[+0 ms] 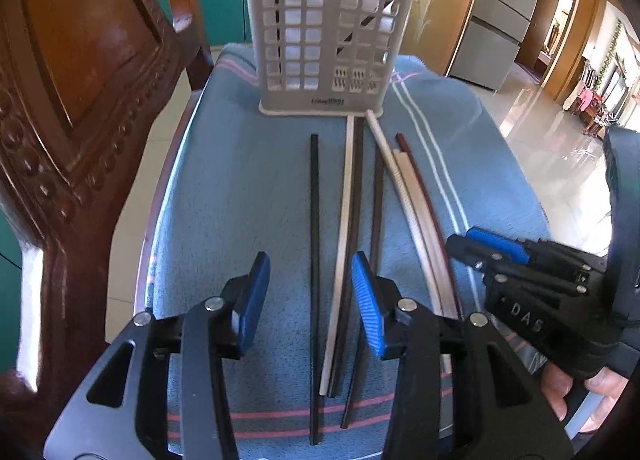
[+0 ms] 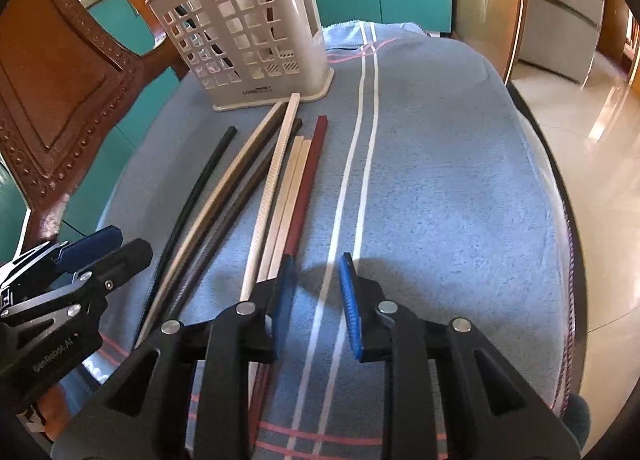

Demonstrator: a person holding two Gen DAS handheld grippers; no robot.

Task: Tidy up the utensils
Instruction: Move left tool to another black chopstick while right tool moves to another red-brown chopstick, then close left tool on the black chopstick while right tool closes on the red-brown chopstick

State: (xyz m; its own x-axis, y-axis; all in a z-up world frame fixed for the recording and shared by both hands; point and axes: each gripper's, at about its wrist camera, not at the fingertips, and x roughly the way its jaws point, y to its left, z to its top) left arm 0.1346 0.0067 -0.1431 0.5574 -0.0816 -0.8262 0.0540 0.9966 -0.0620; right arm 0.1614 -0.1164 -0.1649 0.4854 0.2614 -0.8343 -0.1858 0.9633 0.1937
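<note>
Both pairs of tongs hang over the near end of the counter (image 2: 440, 179), which is covered by a blue towel with white and pink stripes. Left tongs (image 1: 310, 300) stand partly apart with nothing pressed between the blue pads; a black chopstick (image 1: 314, 260) and a white one (image 1: 342, 240) lie on the cloth in the gap below them. Right tongs (image 2: 316, 300) stand narrowly apart and empty, over the two white stripes, with the left pad just beside the maroon chopstick (image 2: 306, 187).

Eight chopsticks lie loose on the towel: one black, set a little apart to the left; four white or cream; two dark brown; one maroon. They run lengthwise from the tongs toward one pale perforated utensil holder (image 2: 240, 31), which stands upright at the far end; the tips of two or three sticks touch its base. At least one dark stick leans inside the holder.

Writing: a small label on the holder's base reads roughly "LONG…", the rest too small to tell. "GenRobot.AI" is printed on the left tongs' body, and "DAS" shows on the right one.

One carved wooden chair (image 1: 80, 99) stands left of the counter.
</note>
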